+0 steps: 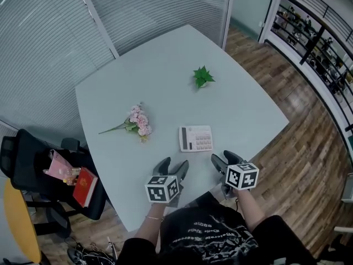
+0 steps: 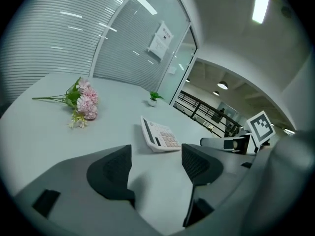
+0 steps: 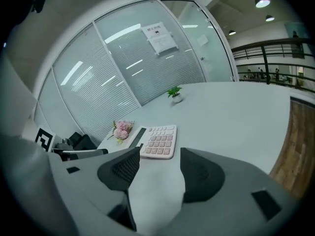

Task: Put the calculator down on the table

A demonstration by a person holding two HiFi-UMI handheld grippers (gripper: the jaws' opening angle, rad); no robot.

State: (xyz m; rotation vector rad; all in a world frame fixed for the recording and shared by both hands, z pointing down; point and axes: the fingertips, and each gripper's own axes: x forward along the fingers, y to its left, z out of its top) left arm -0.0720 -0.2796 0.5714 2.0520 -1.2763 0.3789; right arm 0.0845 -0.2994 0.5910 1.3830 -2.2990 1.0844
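As the left gripper (image 1: pixel 172 164) and right gripper (image 1: pixel 224 159) gape empty near the calculator (image 1: pixel 196 138) lying on the desk (image 1: pixel 165 76), a stray sweep could shove it.

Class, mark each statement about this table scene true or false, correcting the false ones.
1. The calculator lies flat on the table. True.
2. The left gripper grips the calculator. False: its jaws stand apart, empty.
3. The right gripper is open and empty. True.
4. In the head view, the pink flowers lie right of the calculator. False: they lie left of it.
5. The green plant stands beyond the calculator. True.
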